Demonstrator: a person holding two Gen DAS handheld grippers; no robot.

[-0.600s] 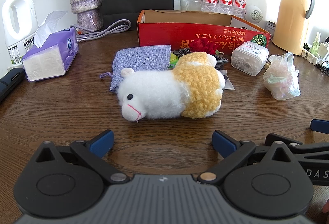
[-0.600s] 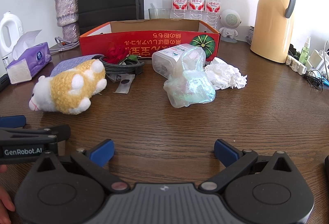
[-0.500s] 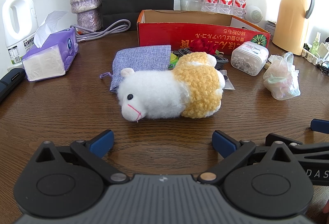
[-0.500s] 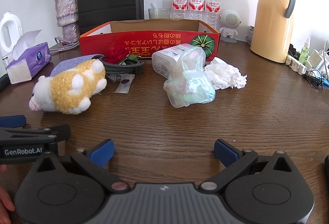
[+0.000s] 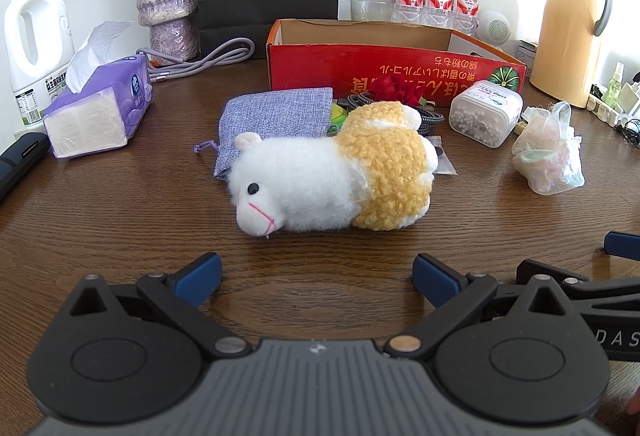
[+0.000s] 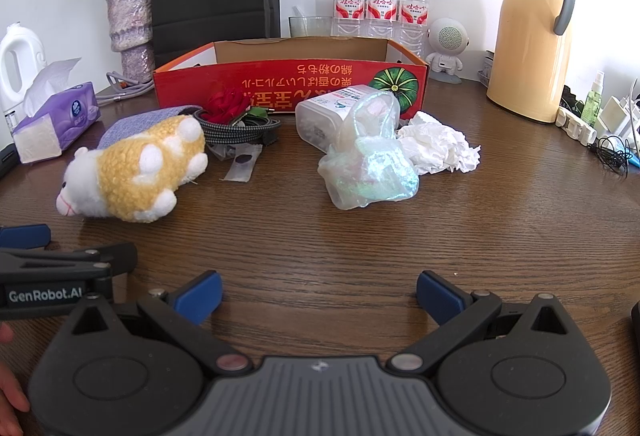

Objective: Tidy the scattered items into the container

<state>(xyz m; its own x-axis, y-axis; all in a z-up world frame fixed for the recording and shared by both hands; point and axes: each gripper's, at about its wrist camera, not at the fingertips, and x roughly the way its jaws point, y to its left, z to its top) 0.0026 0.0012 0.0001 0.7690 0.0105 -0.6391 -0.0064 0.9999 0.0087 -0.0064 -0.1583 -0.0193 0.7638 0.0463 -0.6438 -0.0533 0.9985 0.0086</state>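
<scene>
In the left wrist view the left gripper [image 5: 316, 278] fills the bottom of the frame with its jaws spread wide and nothing between them, low over the brown table [image 5: 120, 220]. Just above it, in the middle of the frame, a plush sheep [image 5: 332, 171] lies on its side and hides much of what sits behind it: the lower corner of a grey cloth pouch [image 5: 276, 119], most of a braided cable [image 5: 432, 115] and a small flat packet [image 5: 444, 161] whose contents cannot be made out. A red flower [image 5: 390, 87] pokes up behind the sheep, against the front wall of the red cardboard box [image 5: 396, 65] in the upper middle; the inside floor of the box is out of sight.

In the right wrist view the right gripper [image 6: 318, 296] is likewise wide apart and holding nothing at the bottom of the frame. Mid-frame, a crumpled clear plastic bag [image 6: 368, 171] leans in front of a clear plastic tub [image 6: 324, 115] and partly covers it, with a wad of white tissue [image 6: 438, 147] just right of it. At the lower left edge the left gripper is cut off by the frame.
</scene>
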